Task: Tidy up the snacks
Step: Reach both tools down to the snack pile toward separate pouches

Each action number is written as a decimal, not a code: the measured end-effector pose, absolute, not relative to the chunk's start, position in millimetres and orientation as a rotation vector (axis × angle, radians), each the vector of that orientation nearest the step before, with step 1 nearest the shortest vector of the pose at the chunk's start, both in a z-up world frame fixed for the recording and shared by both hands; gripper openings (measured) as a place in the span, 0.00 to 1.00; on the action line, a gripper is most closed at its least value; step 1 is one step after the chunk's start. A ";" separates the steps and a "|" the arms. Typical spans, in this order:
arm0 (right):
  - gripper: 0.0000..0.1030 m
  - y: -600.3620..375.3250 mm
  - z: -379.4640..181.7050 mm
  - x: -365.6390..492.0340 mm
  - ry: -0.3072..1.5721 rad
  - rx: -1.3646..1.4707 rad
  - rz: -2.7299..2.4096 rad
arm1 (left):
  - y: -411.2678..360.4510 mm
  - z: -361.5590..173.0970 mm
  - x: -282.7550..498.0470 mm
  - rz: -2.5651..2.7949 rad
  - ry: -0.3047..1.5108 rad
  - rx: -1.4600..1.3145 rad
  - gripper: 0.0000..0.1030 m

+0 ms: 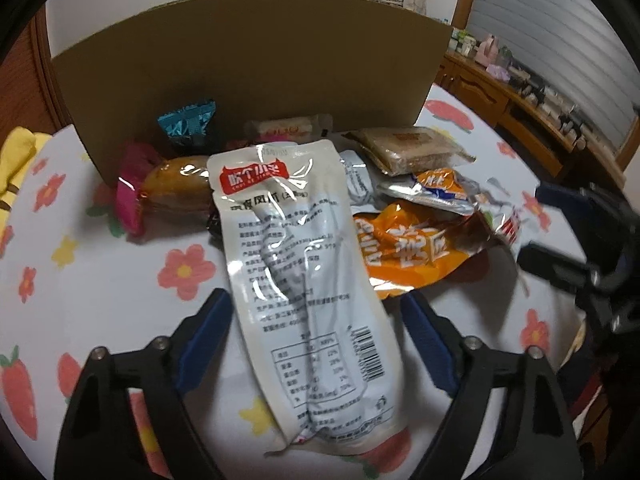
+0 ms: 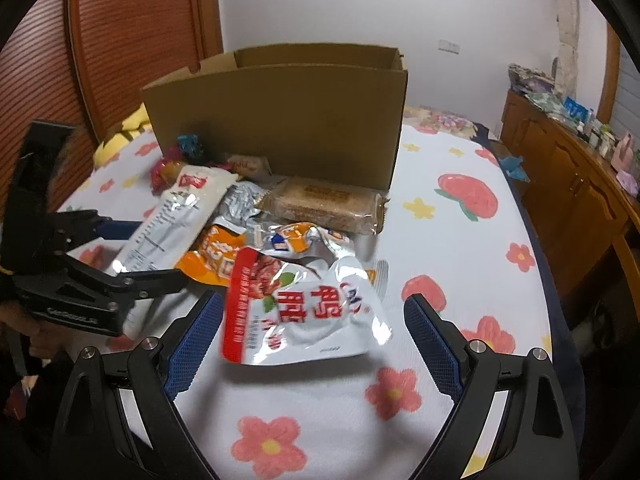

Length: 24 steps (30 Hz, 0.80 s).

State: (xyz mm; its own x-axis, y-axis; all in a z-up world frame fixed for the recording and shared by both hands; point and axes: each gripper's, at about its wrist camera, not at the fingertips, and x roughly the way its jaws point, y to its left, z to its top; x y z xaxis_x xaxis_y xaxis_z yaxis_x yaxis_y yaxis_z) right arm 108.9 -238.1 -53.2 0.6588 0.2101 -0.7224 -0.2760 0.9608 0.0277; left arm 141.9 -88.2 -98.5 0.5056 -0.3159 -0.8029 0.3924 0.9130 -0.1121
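Outside, snacks (image 2: 256, 216) beside cardboard box (image 2: 280, 120).

Left tool (image 1: 316, 320) pitched steeply down, fingers spread apart, blue pads (image 1: 208, 340) facing inward and neither one pressing on anything. Right tool (image 2: 312, 332) also angled down, fingers spread wide, pads (image 2: 196, 344) clear on both sides. In the right wrist view the left tool sits at the left edge, just beside the right one, both pointing much the same way. Part of a hand (image 2: 38, 336) grips its body.
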 end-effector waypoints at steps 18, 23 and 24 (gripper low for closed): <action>0.92 -240.8 -75.4 123.1 0.948 -0.087 0.342 | -88.9 -103.0 136.9 -0.405 0.924 0.183 0.77; 0.92 -245.9 -74.1 105.5 0.943 -0.076 0.347 | -89.7 -102.5 137.6 -0.407 0.909 0.177 0.65; 0.92 -248.0 -72.4 98.7 0.937 -0.075 0.343 | -89.0 -102.5 137.3 -0.407 0.907 0.179 0.64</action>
State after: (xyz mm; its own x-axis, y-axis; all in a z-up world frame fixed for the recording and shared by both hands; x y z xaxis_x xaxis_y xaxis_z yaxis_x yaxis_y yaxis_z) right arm 98.7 -248.0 -72.4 0.5420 0.2562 -0.8004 -0.3212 0.9432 0.0844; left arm 137.3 -89.0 -102.5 0.5463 -0.2666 -0.7941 0.4159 0.9092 -0.0191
